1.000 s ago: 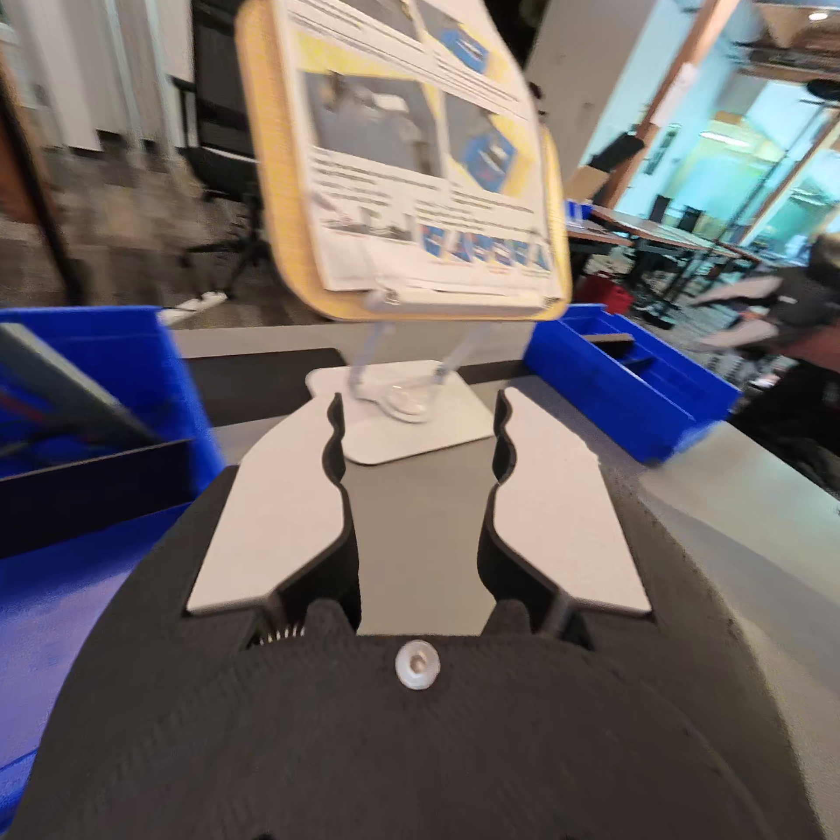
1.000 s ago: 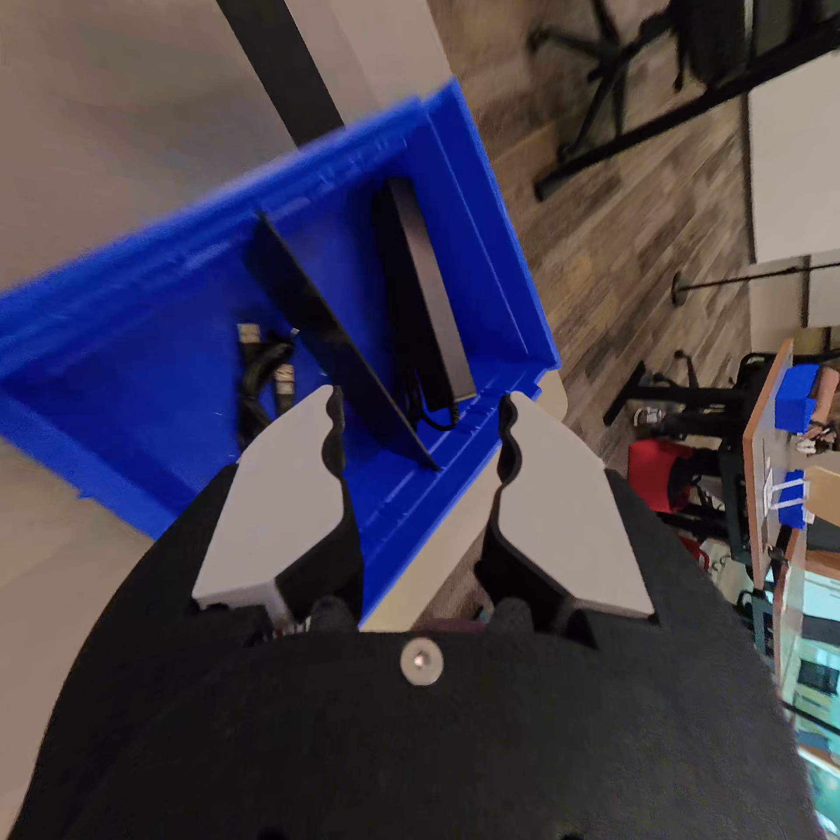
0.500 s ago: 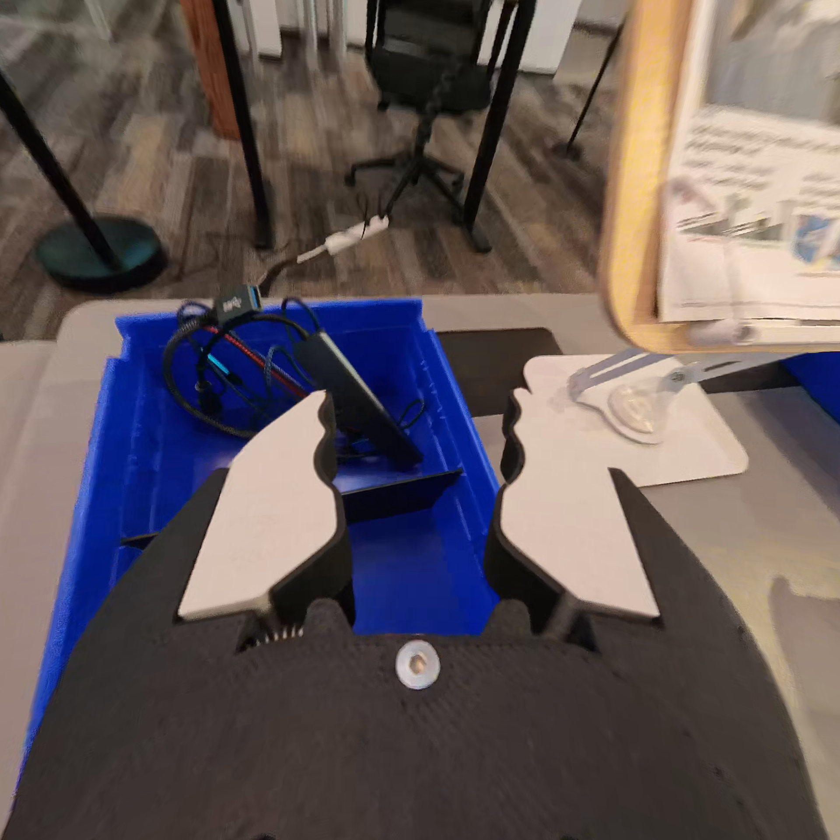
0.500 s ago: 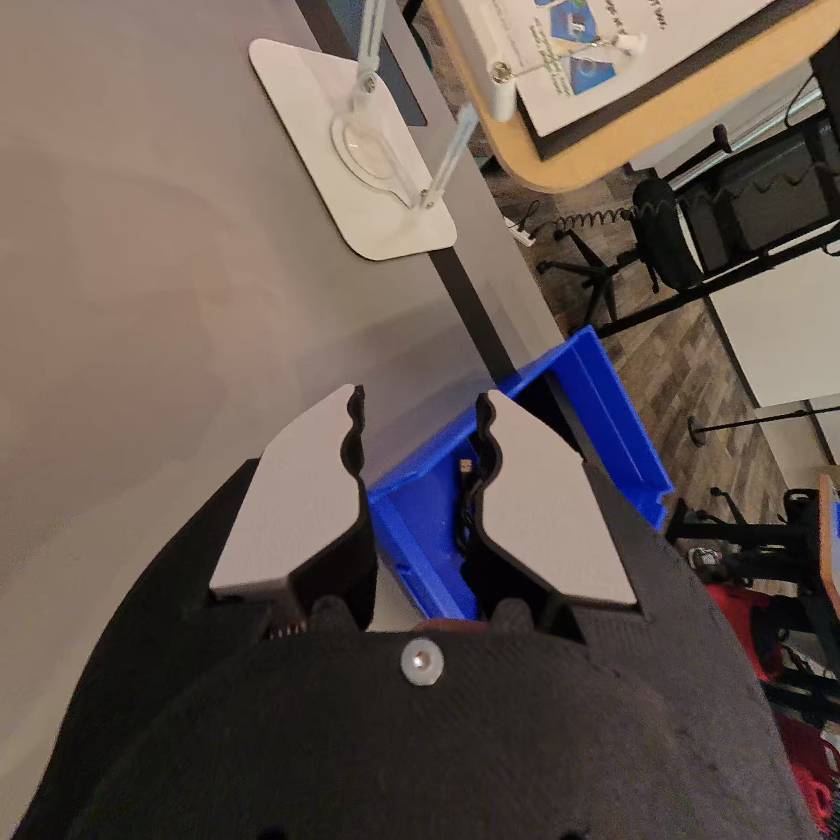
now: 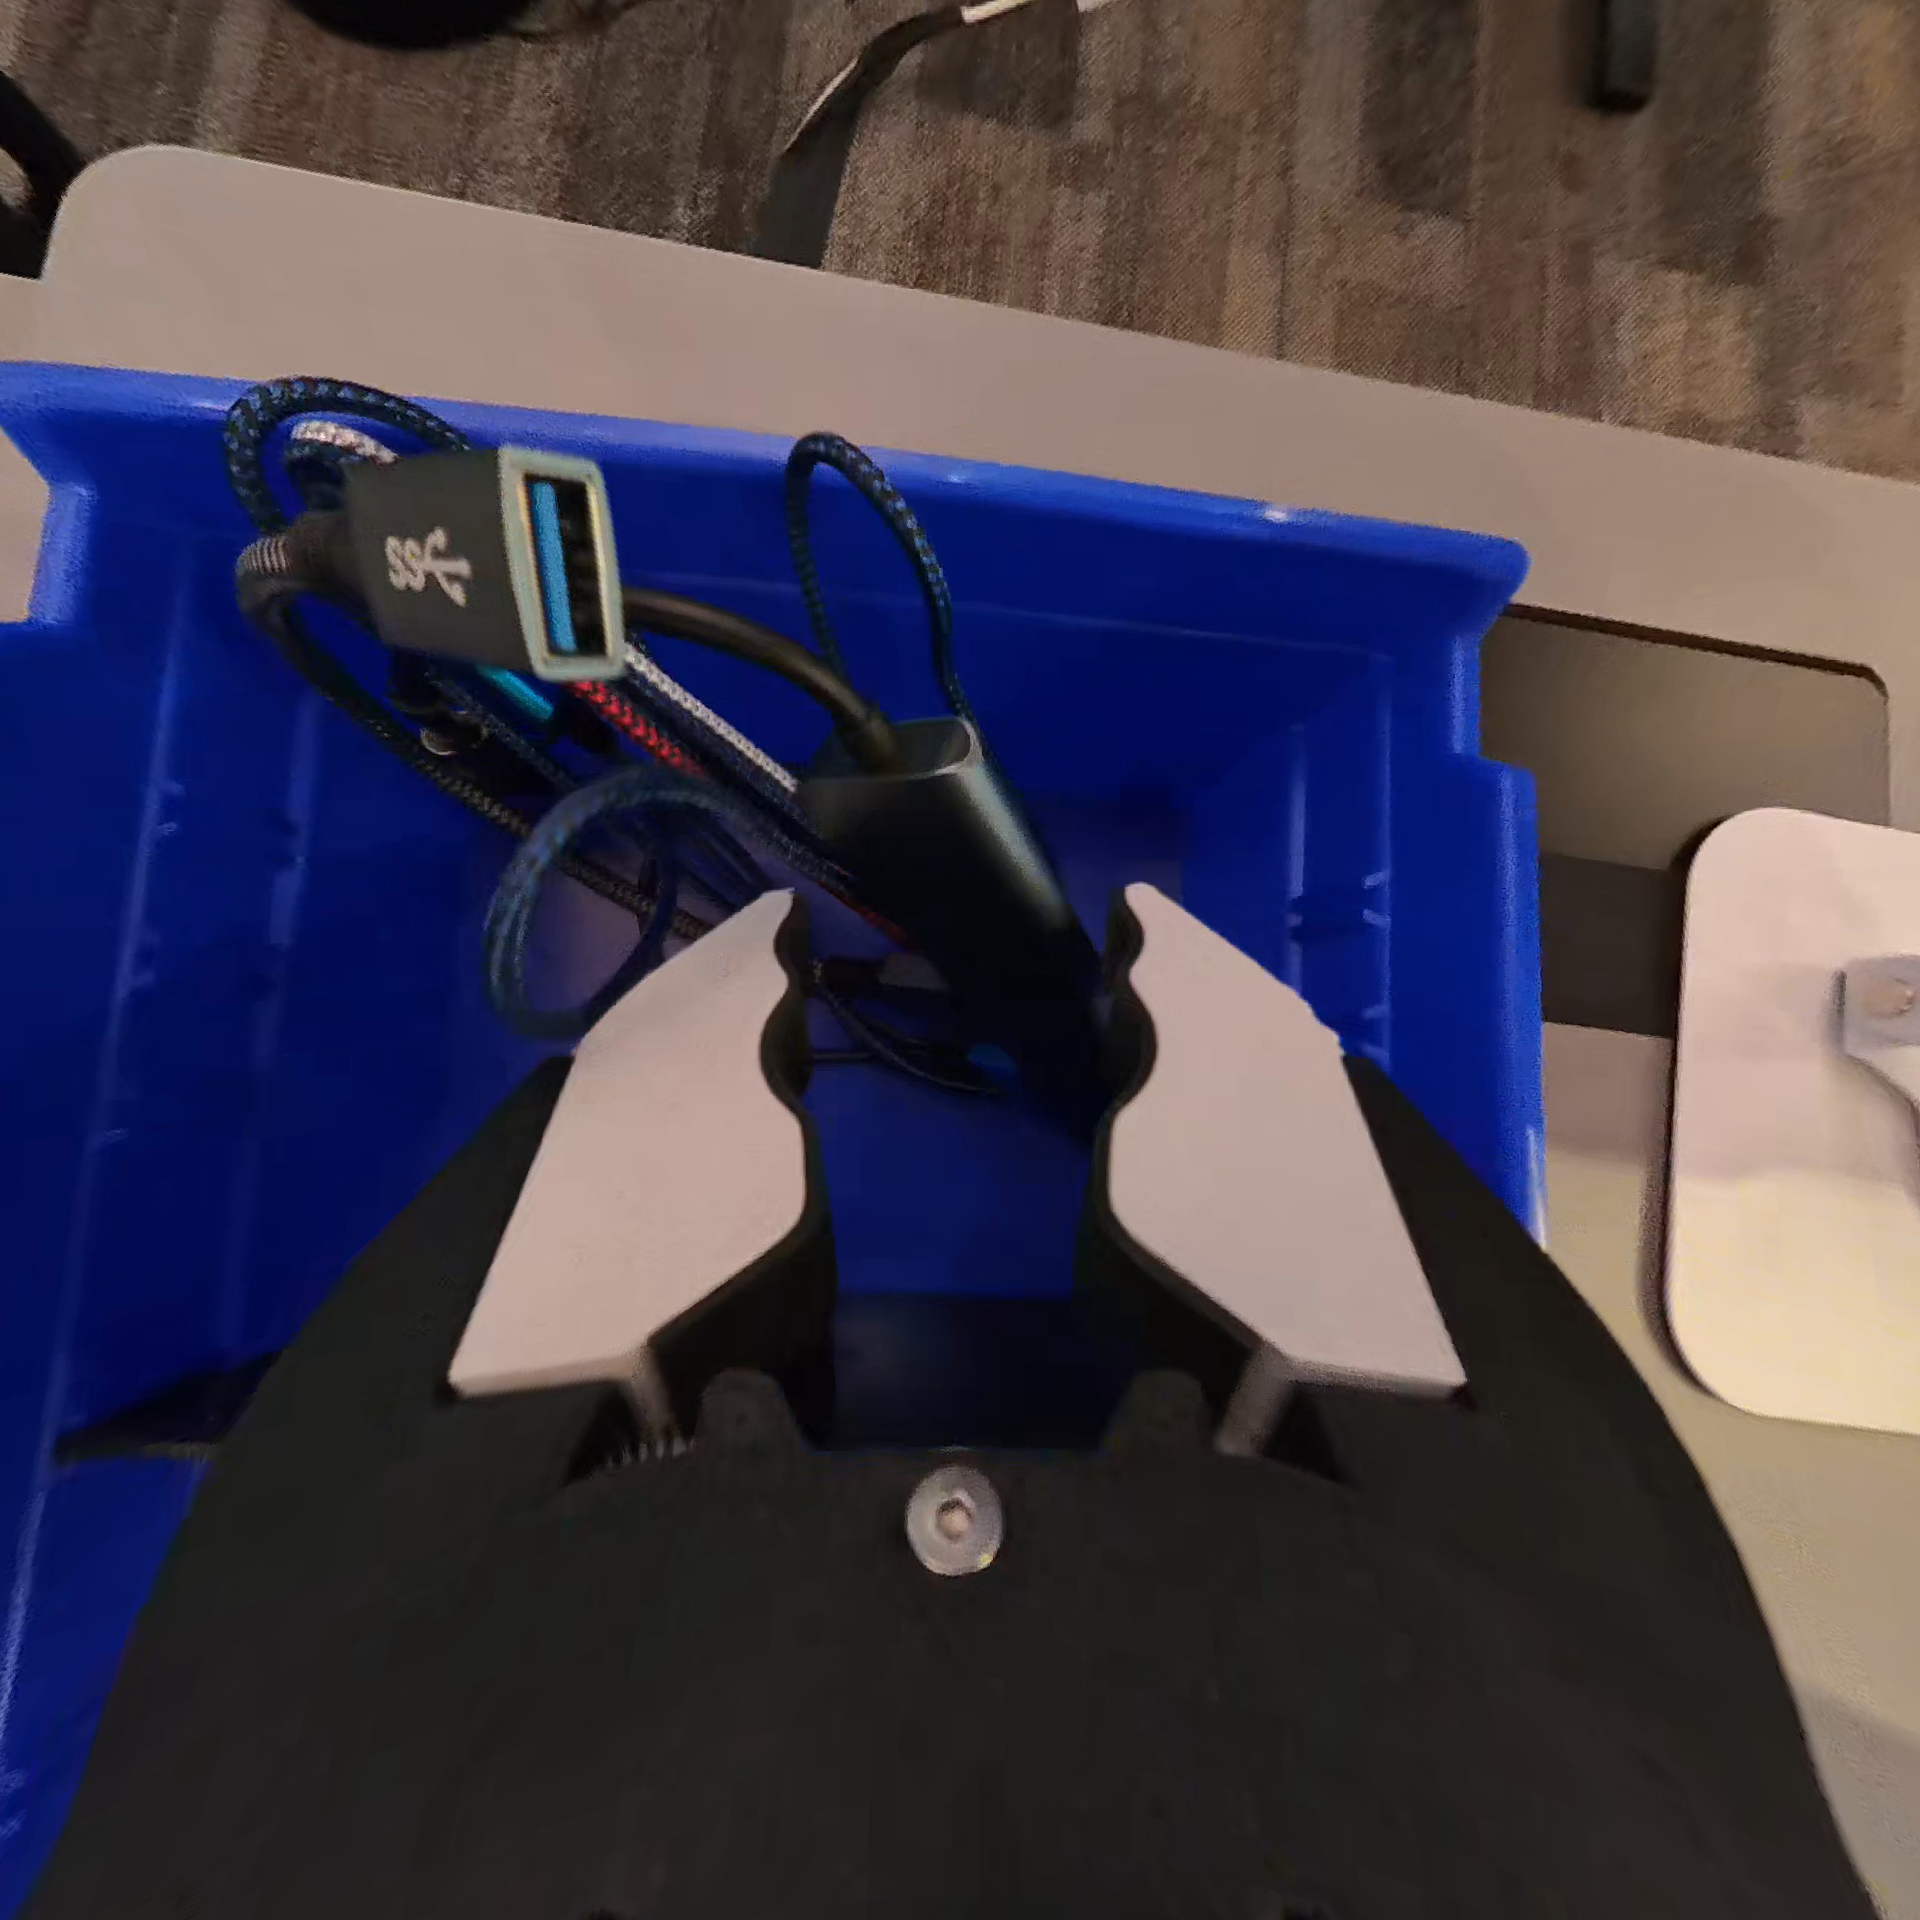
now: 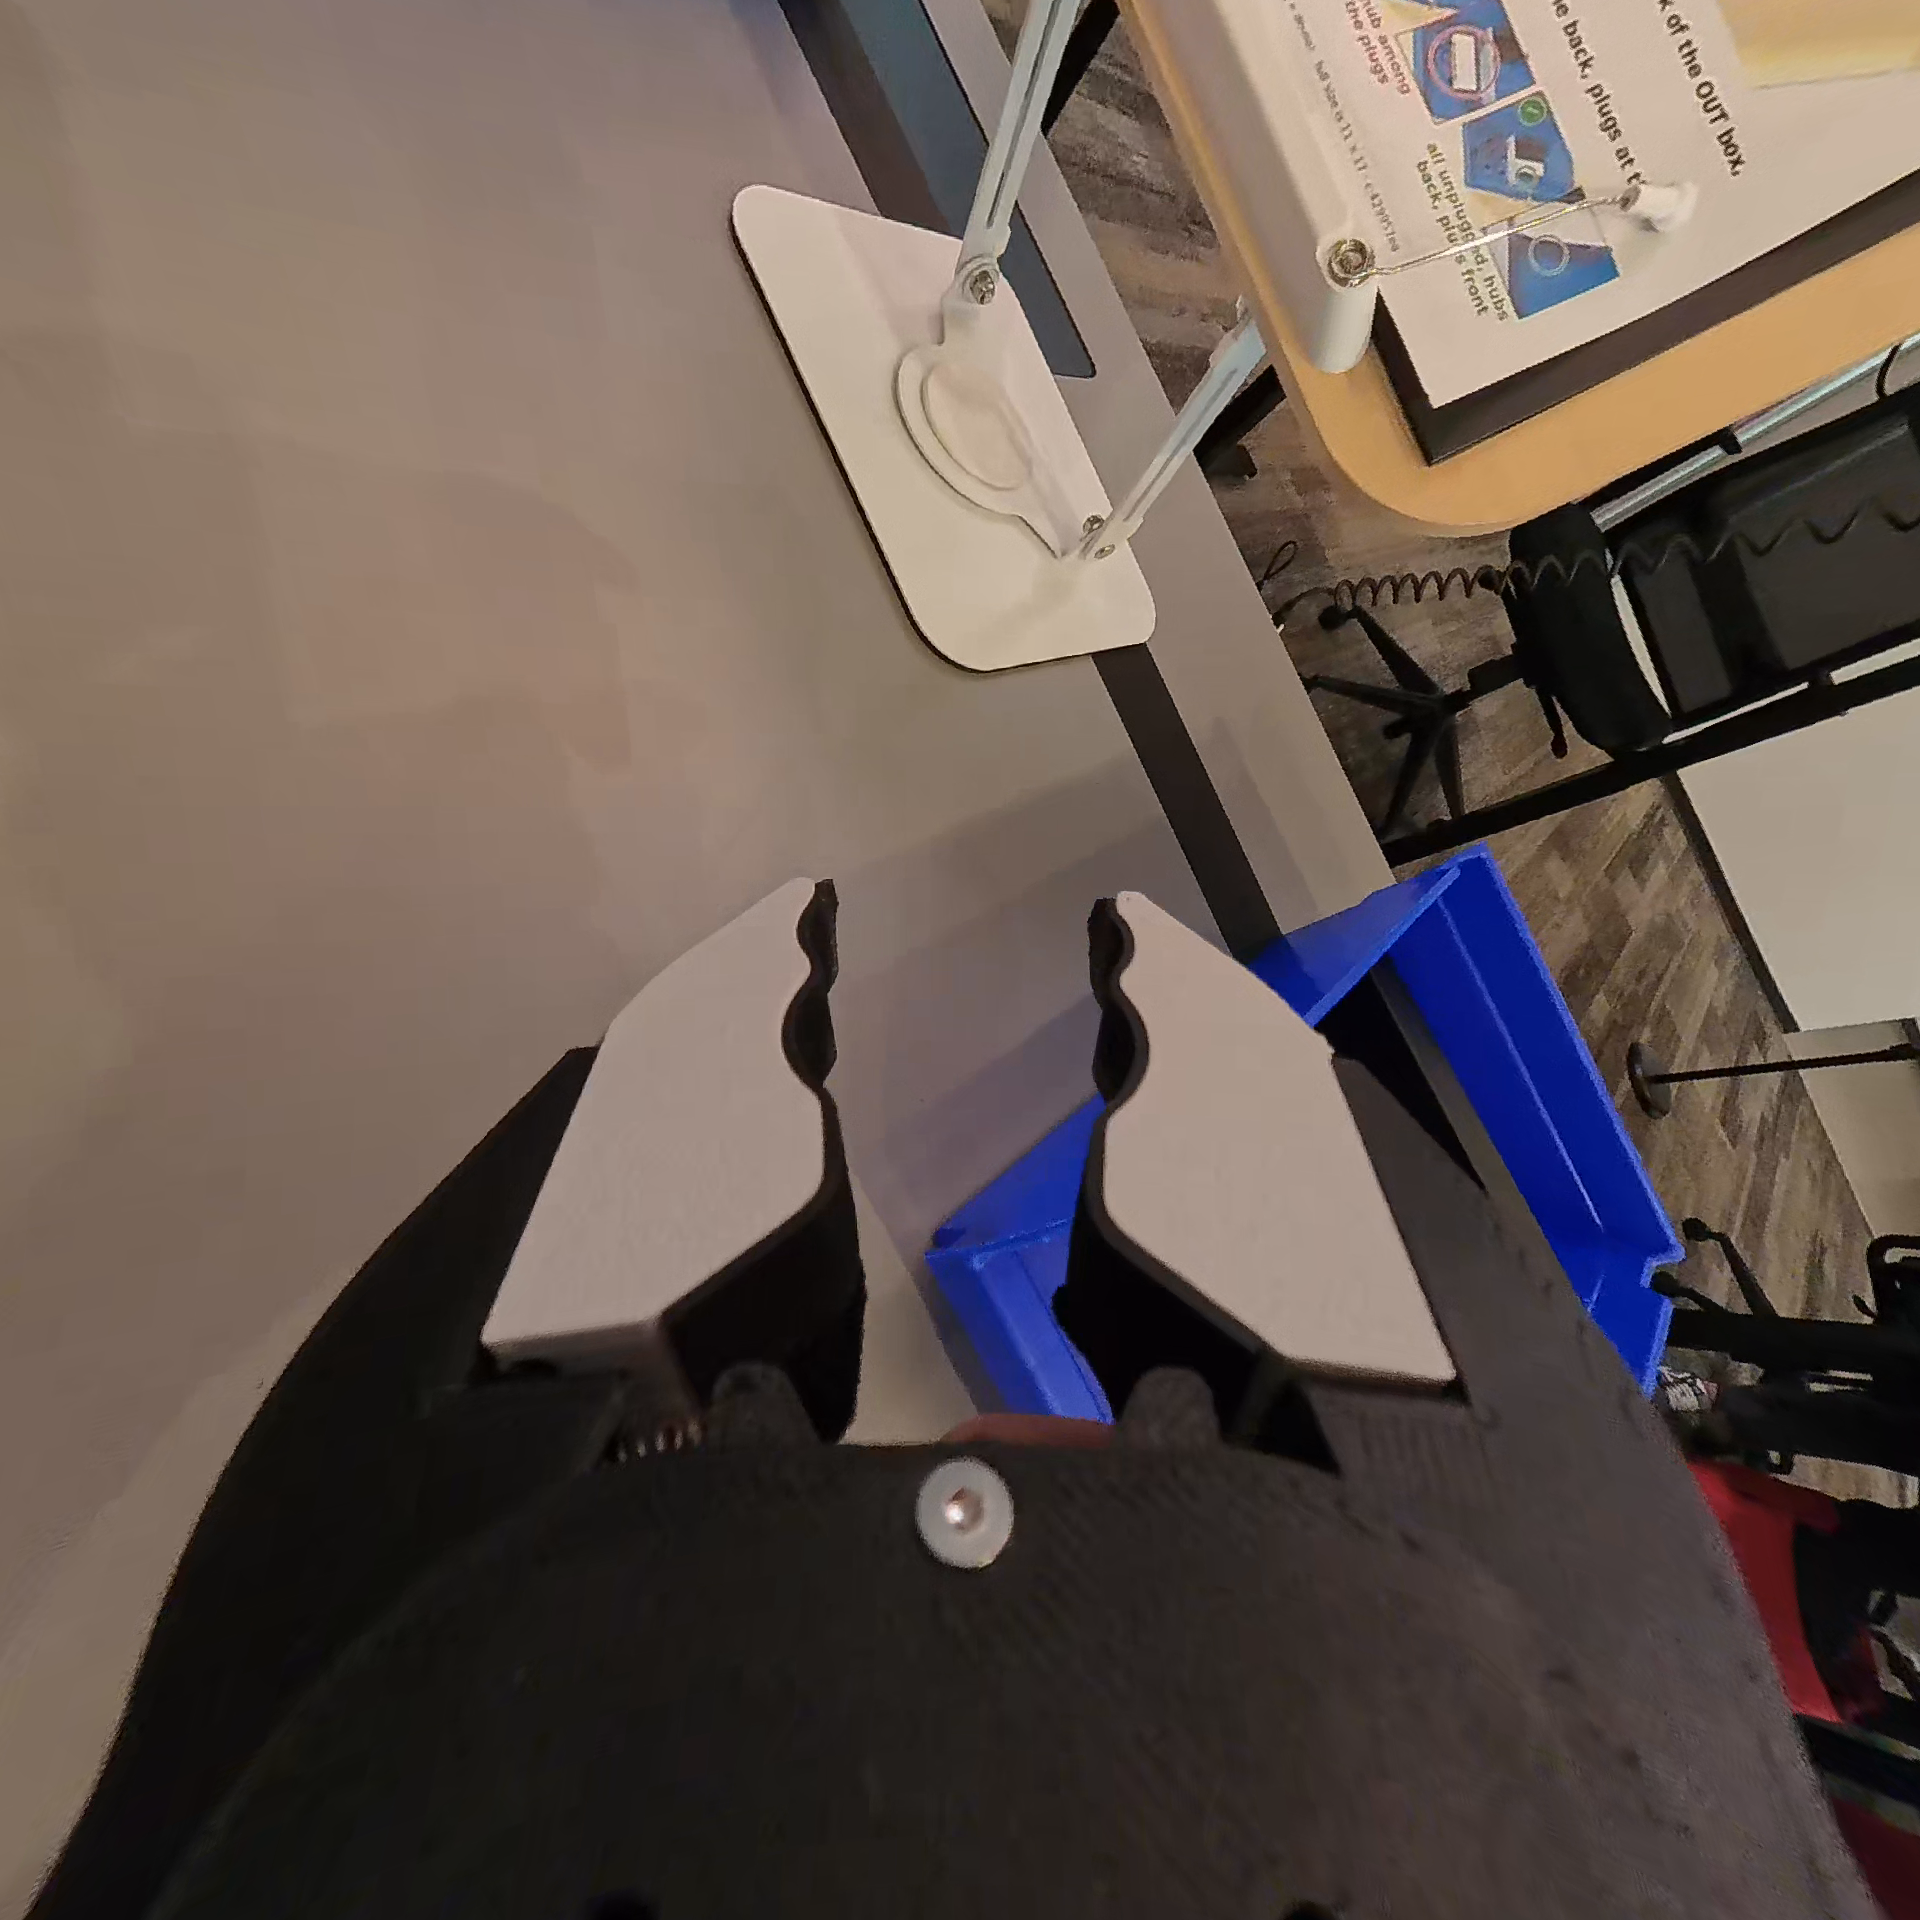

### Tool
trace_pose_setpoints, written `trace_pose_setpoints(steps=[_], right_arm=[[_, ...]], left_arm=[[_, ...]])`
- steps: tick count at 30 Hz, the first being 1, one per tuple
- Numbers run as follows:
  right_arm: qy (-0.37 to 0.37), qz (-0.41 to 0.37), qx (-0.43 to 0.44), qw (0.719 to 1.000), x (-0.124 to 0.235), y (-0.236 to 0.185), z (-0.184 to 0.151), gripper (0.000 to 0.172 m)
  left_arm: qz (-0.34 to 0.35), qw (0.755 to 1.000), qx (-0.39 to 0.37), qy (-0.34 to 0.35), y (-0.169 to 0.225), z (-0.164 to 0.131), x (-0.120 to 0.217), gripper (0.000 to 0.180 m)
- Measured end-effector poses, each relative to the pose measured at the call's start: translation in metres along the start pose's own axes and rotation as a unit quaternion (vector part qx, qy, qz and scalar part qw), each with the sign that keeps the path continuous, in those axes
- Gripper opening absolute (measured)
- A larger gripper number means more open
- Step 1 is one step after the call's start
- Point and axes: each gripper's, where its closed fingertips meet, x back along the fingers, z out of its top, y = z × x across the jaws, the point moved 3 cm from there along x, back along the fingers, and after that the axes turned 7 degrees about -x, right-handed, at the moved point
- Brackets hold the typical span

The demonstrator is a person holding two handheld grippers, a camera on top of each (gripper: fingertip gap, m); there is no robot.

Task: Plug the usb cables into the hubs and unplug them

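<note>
Left gripper (image 5: 956,914): released, poised astride dark hub (image 5: 956,831) in blue bin (image 5: 1455,831), readied for pickup | cables (image 5: 582,727): tangled beside hub | Right gripper (image 6: 956,914): released, bare over table (image 6: 416,520), apparently waiting.

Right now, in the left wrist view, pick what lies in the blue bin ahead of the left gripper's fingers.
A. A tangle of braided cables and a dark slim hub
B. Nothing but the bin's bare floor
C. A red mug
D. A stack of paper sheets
A: the blue bin holds braided cables and a dark slim hub, just beyond the open left gripper.
</note>
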Motion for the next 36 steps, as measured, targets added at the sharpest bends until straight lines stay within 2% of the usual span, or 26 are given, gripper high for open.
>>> trace_pose_setpoints(steps=[2,5,9,14,17,19,24,26,30,36], right_arm=[[0.002,0.000,-0.003,1.000,-0.001,0.001,-0.003,0.047],[0.004,-0.003,-0.006,1.000,0.000,0.004,-0.007,0.047],[0.001,-0.005,-0.011,1.000,0.002,0.007,-0.015,0.046],[0.001,-0.007,-0.016,1.000,0.004,0.009,-0.019,0.046],[0.002,-0.007,-0.015,1.000,0.003,0.009,-0.016,0.046],[0.002,-0.005,-0.013,1.000,0.003,0.007,-0.014,0.046],[0.006,0.001,-0.009,1.000,0.001,0.002,-0.005,0.046],[0.009,0.004,-0.007,1.000,0.000,0.001,-0.001,0.046],[0.016,0.010,-0.004,1.000,-0.003,-0.002,0.007,0.046],[0.028,0.019,0.007,0.999,-0.008,-0.010,0.023,0.046]], left_arm=[[-0.014,1.000,0.017,0.004,0.000,0.002,-0.001,0.041],[-0.025,0.999,0.021,0.005,-0.002,0.000,0.002,0.039],[-0.072,0.997,0.029,0.001,-0.008,-0.010,0.011,0.035],[-0.134,0.990,0.029,0.029,-0.019,-0.017,0.028,0.033],[-0.158,0.985,0.013,0.068,-0.022,-0.016,0.037,0.032],[-0.188,0.974,0.000,0.126,-0.019,-0.009,0.048,0.032],[-0.227,0.951,-0.015,0.208,-0.021,0.004,0.082,0.030],[-0.263,0.932,-0.035,0.249,-0.016,0.009,0.101,0.031],[-0.291,0.908,-0.064,0.295,-0.012,0.016,0.135,0.031],[-0.303,0.887,-0.101,0.333,-0.003,0.027,0.179,0.031]])
